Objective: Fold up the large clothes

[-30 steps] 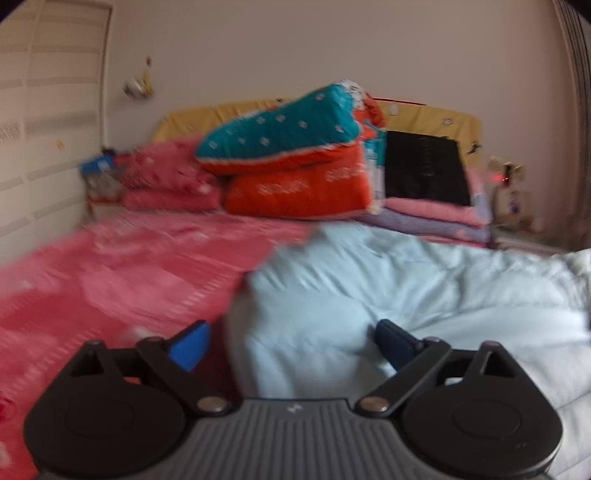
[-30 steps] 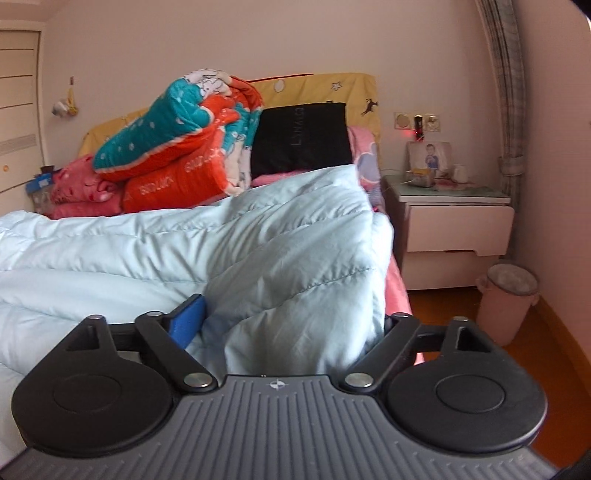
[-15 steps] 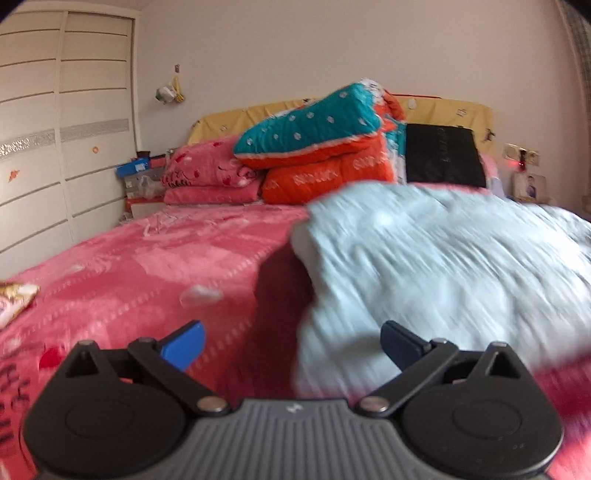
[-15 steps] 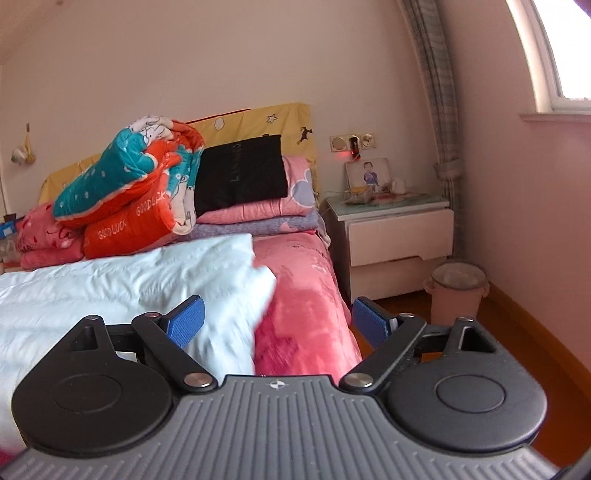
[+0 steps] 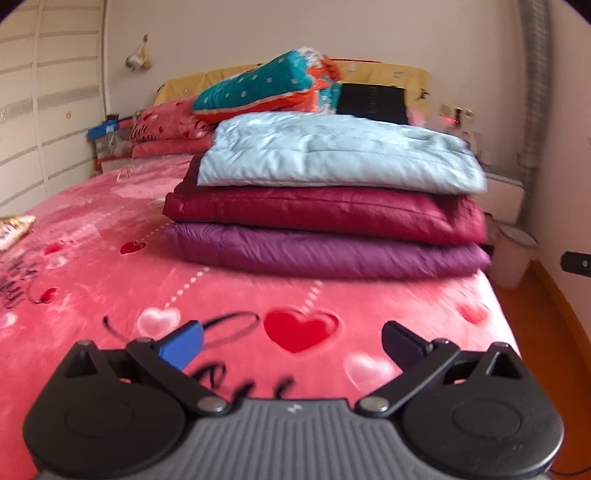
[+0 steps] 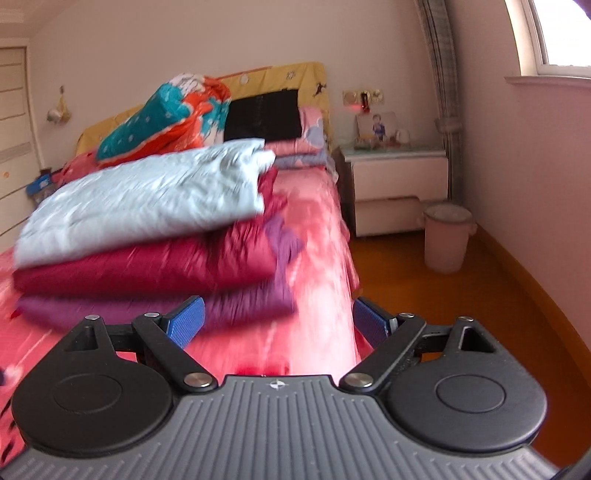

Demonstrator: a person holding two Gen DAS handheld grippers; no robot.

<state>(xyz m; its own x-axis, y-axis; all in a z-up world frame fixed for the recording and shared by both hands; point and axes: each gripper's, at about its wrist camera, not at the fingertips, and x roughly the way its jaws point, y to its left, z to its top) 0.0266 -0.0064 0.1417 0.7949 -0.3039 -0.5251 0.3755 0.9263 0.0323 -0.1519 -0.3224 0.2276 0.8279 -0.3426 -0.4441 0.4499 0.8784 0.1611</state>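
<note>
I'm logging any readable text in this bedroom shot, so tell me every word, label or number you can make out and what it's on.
No text reads in full.
Pink heart-print blanket: black script, near the left tongs and at the left edge, blurred and cut off.
Pink pillow: dark script, blurred; perhaps "Love", uncertain.
Black cushion: faint lettering, too dim to read.
Blue box: too small.
Folded jackets: none visible.

Soft daylight fills the room, entering through the window (image 6: 554,33), which is blown out to white at the right view's upper corner. Motion blur smears the folded pile (image 6: 147,236) and the bed (image 5: 92,266) in both views. Fisheye distortion bows the walls, and dark vignetting clips the corners.
</note>
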